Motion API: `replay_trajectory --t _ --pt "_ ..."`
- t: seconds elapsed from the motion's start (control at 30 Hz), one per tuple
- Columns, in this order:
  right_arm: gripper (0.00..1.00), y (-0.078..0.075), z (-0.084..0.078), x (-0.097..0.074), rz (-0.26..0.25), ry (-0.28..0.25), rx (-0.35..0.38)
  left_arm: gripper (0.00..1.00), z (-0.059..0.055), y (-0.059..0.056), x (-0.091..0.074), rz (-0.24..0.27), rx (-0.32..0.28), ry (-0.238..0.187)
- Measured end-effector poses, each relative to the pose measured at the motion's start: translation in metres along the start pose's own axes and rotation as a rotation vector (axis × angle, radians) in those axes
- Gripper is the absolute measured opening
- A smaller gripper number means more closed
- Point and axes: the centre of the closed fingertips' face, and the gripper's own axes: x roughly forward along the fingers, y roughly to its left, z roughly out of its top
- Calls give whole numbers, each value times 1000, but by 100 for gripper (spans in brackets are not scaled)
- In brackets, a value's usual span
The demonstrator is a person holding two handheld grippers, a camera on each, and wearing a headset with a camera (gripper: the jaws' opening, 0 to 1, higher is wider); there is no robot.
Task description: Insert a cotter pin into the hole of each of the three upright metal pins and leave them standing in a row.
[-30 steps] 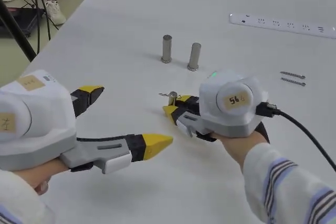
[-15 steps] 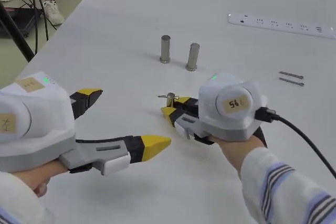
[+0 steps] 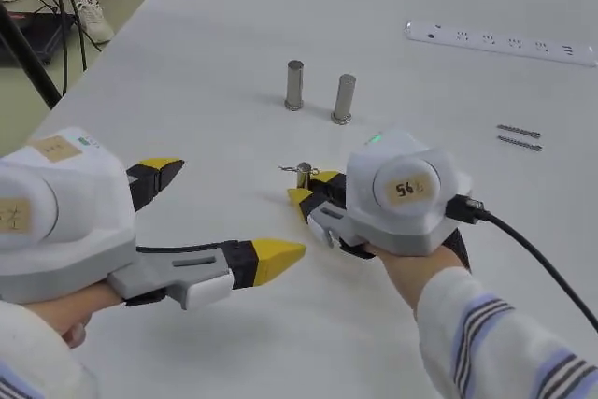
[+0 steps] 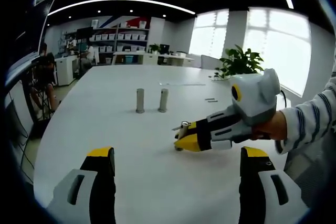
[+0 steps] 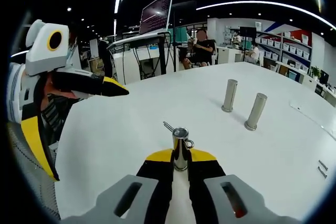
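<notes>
Closest to the person, the left gripper [image 3: 217, 212] is held low over the table [image 3: 234, 35], its jaws spread wide with nothing between them. By my judgement it is kept in reserve, clear of the work, with its tips aimed toward the right gripper's load.

Just ahead of those open jaws, the right gripper [image 5: 180, 157] has its jaws clenched on the lower body of one pin [image 5: 180, 139], which stands upright on the table. A cotter pin [image 5: 169, 127] passes through the hole near the pin's top, with its loop on one side and its legs projecting on the other. The grip sits low, evidently so that the hole and the cotter pin are unobstructed above the jaw tips. This pin appears finished, though whether the cotter pin is fully seated cannot be told.

Beyond the right jaws and well apart from them, the second pin [image 3: 295, 85] and third pin [image 3: 344, 99] stand upright side by side. Neither shows a cotter pin. Off to the outer side of the right gripper, two loose cotter pins [image 3: 519, 131] lie parallel on the table, presumably stock for those two. Farther still lies a power strip [image 3: 500, 44].

Nothing stands between either pair of jaws and the bare pins. The right gripper's cable [image 3: 533, 240] trails back past the sleeve, away from the work. The held pin stands short of the other two, so a row likely requires moving it.
</notes>
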Motion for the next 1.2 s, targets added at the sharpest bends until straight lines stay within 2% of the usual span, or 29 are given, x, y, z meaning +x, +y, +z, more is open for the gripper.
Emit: replay_trajectory --t 0.17,0.37,0.53,0.67,0.77,0.87,1.0,1.1,1.2 --pt "6 0 0 -1 -3 -2 -2 99 1 -1 0 -4 -4 -2" --pt "17 3 0 -8 -1 -21 24 99 4 -2 0 -8 -9 -10" --pt "23 1 7 -22 -10 -36 21 99 8 -3 -1 -9 -12 -19" --pt "31 -8 11 -44 -23 -40 7 99 13 -2 -2 -9 -11 -22" --pt "33 -13 11 -65 -26 -37 -5 99 16 -2 -3 -8 -4 -28" --pt "45 -17 14 -87 -32 -55 -28 99 20 -3 -5 -11 -2 -35" --pt "57 -23 16 -116 -38 -82 20 99 25 -5 -8 -13 15 -41" --pt "68 -27 13 -137 -64 -79 33 99 28 -6 -10 -16 19 -48" --pt "76 -30 8 -151 -93 -77 56 99 30 -8 -11 -21 20 -50"
